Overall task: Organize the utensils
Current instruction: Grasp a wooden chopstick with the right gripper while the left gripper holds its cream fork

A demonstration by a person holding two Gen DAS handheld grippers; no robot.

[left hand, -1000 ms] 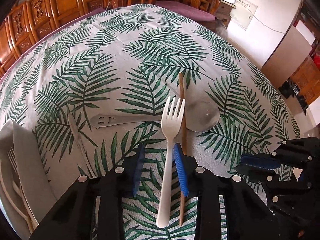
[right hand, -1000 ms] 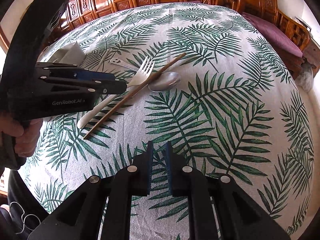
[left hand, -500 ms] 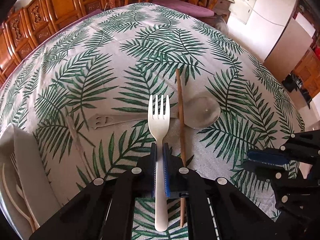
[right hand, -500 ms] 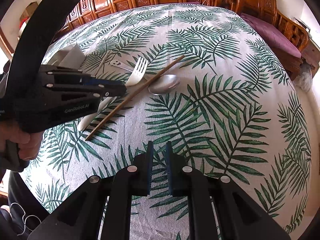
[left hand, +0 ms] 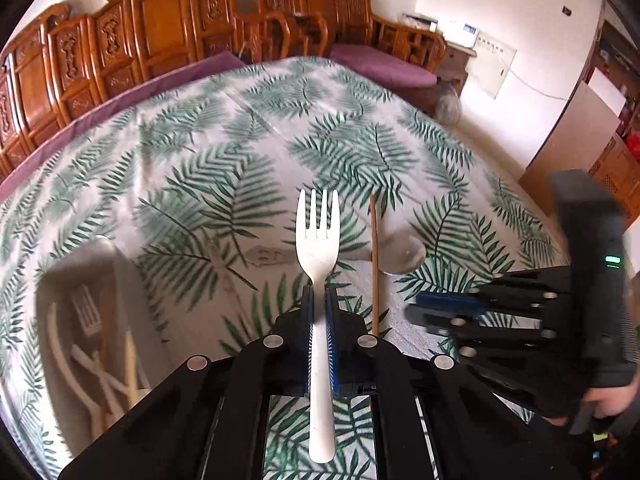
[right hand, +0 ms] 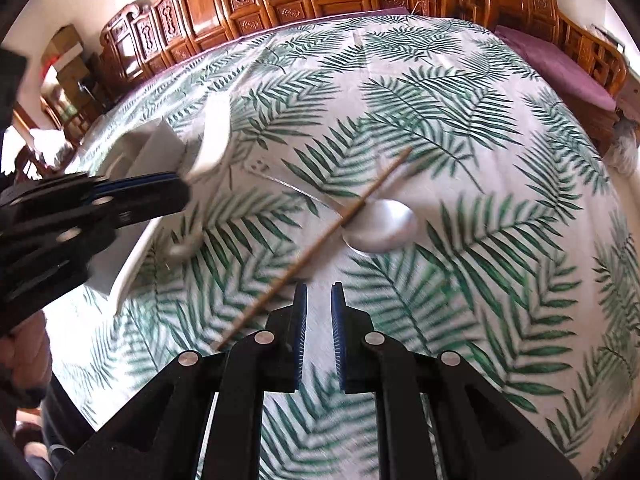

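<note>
1. In the left wrist view, the white plastic fork (left hand: 318, 240) was clamped by its handle in the left gripper (left hand: 319, 312), tines pointing forward, and appeared to be lifted clear of the counter (left hand: 224, 128).
2. In the same view, a tray (left hand: 86, 320) was seen at the lower left, blurred, with what looked like several pale utensils already inside; their exact kinds could not be made out.
3. Still on the counter in that view were a wooden chopstick (left hand: 374, 264) and a metal spoon (left hand: 402, 256), the chopstick lying across the spoon's neck.
4. The right gripper (left hand: 444, 312) was visible at the right edge, near the chopstick; whether its pads stood apart could not be told from this side angle.
5. In the right wrist view, the right gripper (right hand: 319, 312) was seen with its pads slightly apart and nothing between them, held just beside the near end of the chopstick (right hand: 316, 246).
6. The spoon (right hand: 380, 226) lay under the chopstick, untouched.
7. The left gripper (right hand: 132, 196) was seen at the left with the fork (right hand: 210, 146), blurred, over or near the tray (right hand: 132, 148).
8. The task was judged partly done: some utensils had been sorted, the fork was in transit, and the chopstick and spoon were left.
</note>
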